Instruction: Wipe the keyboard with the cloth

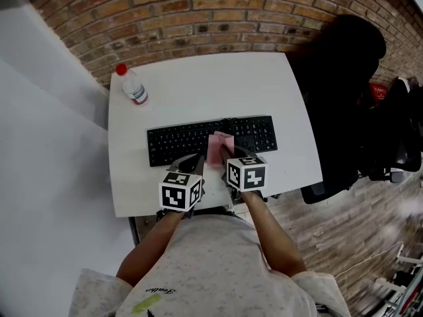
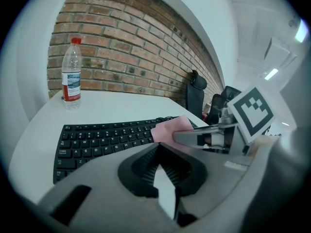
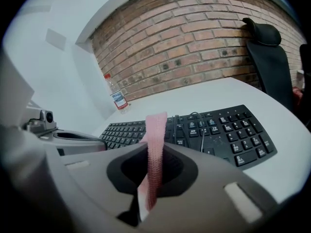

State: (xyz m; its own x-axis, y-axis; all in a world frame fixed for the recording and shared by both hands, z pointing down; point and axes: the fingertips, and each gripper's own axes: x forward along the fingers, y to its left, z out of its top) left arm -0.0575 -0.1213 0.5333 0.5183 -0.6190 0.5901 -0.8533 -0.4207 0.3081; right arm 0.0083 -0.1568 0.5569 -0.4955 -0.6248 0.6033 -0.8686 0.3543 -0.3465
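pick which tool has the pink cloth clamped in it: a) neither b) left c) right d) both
C: in the right gripper view the pink cloth stands pinched between the jaws of the right tool, while the left tool has nothing between its jaws.

1 keyboard, 1 cloth, 1 bottle, 2 grippers.

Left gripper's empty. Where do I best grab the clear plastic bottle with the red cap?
Probably the labelled middle of the clear plastic bottle, left gripper coming in level from the side of the black keyboard: it stands upright and alone, and its round body is straight there, narrowing toward the cap.
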